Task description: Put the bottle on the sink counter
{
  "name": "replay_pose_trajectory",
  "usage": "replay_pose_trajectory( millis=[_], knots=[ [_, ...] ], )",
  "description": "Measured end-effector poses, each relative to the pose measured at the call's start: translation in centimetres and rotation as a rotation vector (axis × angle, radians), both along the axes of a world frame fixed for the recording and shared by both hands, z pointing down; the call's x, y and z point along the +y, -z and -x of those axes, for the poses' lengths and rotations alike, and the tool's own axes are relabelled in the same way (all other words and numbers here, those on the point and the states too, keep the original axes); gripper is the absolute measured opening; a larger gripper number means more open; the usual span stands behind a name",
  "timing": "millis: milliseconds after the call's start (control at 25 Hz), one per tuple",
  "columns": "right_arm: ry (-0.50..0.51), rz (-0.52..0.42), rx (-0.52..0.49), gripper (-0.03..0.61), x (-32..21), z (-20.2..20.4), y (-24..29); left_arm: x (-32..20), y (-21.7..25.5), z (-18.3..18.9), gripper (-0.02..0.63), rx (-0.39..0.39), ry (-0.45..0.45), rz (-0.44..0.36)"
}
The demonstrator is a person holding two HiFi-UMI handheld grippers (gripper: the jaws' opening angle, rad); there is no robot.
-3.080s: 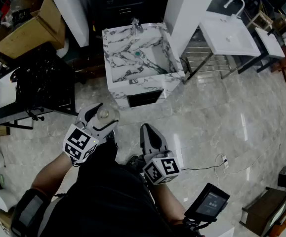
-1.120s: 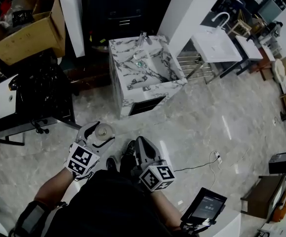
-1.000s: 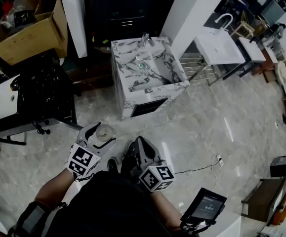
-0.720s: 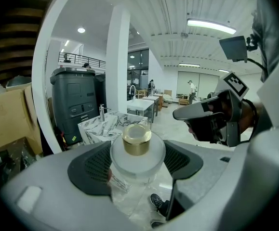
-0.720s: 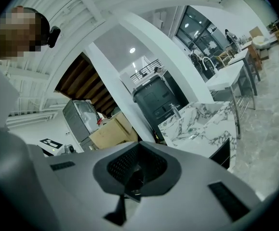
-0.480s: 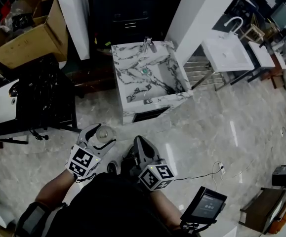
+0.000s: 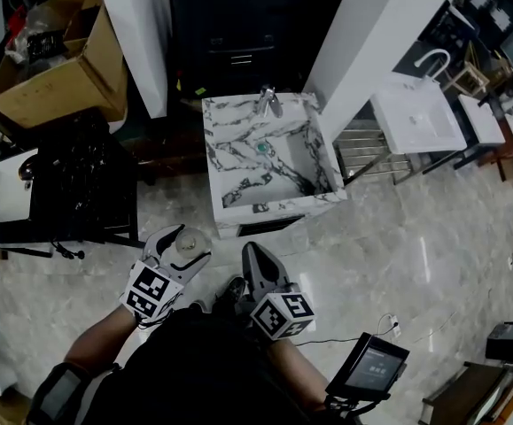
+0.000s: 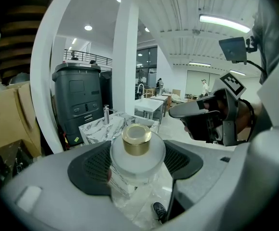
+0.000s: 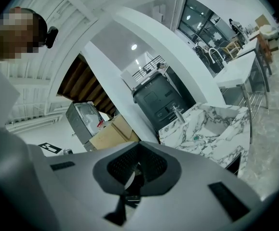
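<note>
**A:** What room is there in front of the person?

**B:** Bare grey floor (image 7: 389, 237) lies between the grippers and the near edge of the marble sink counter (image 7: 269, 204), and it widens to the right. A black rack (image 7: 83, 175) sits near the counter's left side. A white pillar (image 7: 371, 38) stands just beside its far right corner.

**A:** And the bottle?

**B:** The bottle (image 8: 136, 159) is frosted glass with round shoulders and a gold cap. It stands upright, clamped by its sides in the left gripper (image 7: 179, 246), well short of the counter.

**A:** How are the arms set?

**B:** Both are low and close to the body, pointing at the counter. The right gripper (image 7: 253, 258) is just right of the left one, its jaws together on nothing.

**A:** Farther off?

**B:** A faucet (image 7: 268, 103) stands at the counter's far edge, and a cardboard box (image 7: 48, 69) sits far left.
</note>
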State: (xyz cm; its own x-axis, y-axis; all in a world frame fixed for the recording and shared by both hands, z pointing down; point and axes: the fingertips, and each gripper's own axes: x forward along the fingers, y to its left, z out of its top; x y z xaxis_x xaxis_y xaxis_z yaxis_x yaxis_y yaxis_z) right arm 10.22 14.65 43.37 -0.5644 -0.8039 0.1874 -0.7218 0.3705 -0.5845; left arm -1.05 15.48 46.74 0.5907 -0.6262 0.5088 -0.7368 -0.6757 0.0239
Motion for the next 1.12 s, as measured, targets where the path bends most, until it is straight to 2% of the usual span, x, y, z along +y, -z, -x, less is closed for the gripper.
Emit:
replay_pose_trajectory(
  millis=[560, 880, 1120],
  knots=[
    [0.092, -0.024, -0.029, -0.005, -3.9, -1.6, 0.9, -3.2, 1.1, -1.7, 0.327, 0.012, 0.110, -0.032],
    [0.087, 0.003, -0.037, -0.005, -5.5, -1.8, 0.0, -4.7, 0.1, -1.4, 0.327, -0.004, 0.110, -0.007],
    [0.060, 0.013, -0.027, -0.005, -7.8, -1.5, -0.4, -7.3, -0.5, -1.1, 0.327, 0.011, 0.095, 0.006]
  ],
)
